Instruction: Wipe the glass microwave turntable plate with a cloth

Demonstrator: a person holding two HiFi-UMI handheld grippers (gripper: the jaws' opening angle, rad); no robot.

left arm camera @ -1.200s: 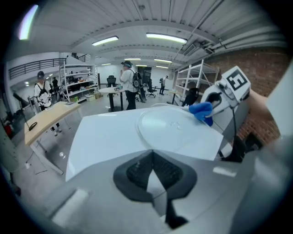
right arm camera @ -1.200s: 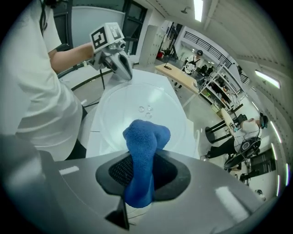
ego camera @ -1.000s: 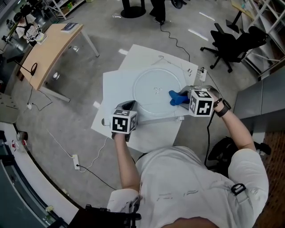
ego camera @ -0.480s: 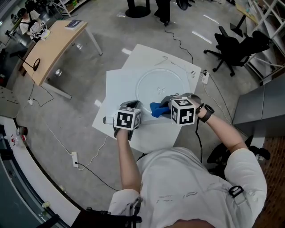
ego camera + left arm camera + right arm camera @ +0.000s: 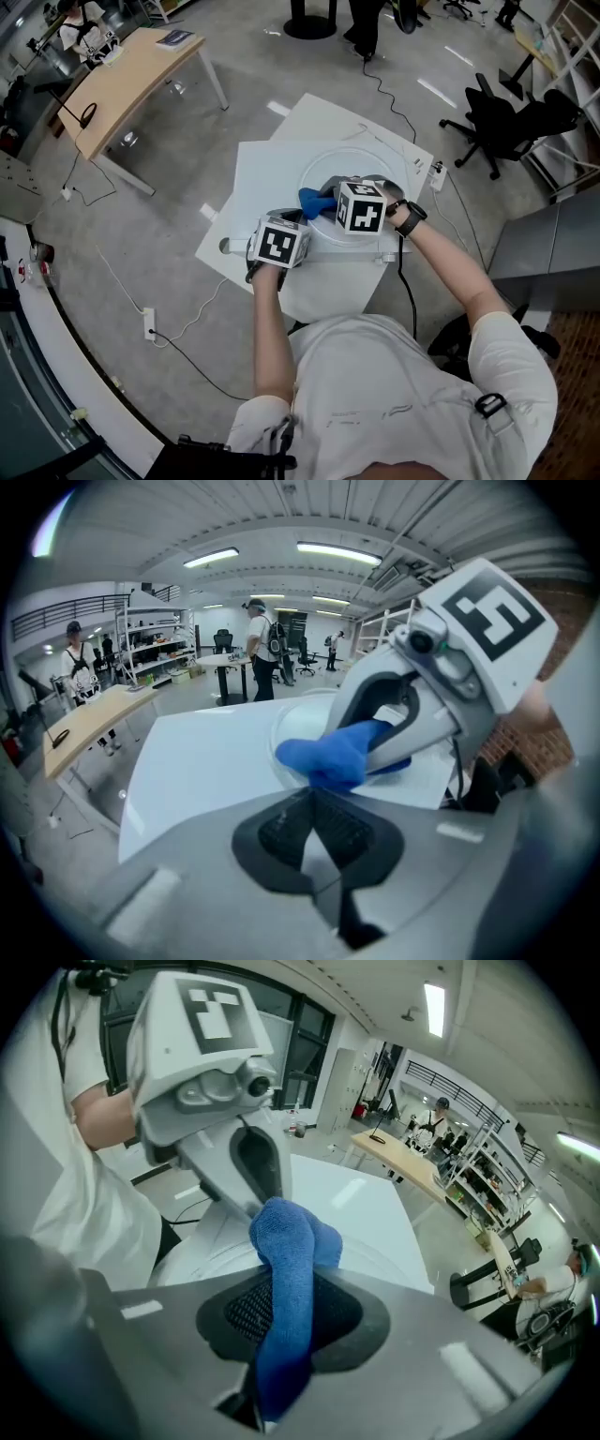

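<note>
The clear glass turntable plate (image 5: 354, 161) lies flat on a white table (image 5: 258, 178). My right gripper (image 5: 326, 201) is shut on a blue cloth (image 5: 312, 200) and presses it on the plate's near-left part. In the right gripper view the cloth (image 5: 286, 1241) sticks out from between the jaws over the plate (image 5: 370, 1258). My left gripper (image 5: 292, 217) is shut, with its tips at the plate's near rim, just below the cloth (image 5: 333, 752). Nothing shows between its jaws in the left gripper view, where the plate (image 5: 298, 712) lies behind the cloth.
A power strip (image 5: 437, 175) and a cable lie at the table's right edge. A wooden desk (image 5: 131, 80) stands to the far left and a black office chair (image 5: 511, 122) to the far right. Another power strip (image 5: 148, 323) lies on the floor.
My right gripper has carried the blue cloth from the plate's right edge leftward across the near side to the left gripper. The left gripper has stayed at the rim.
</note>
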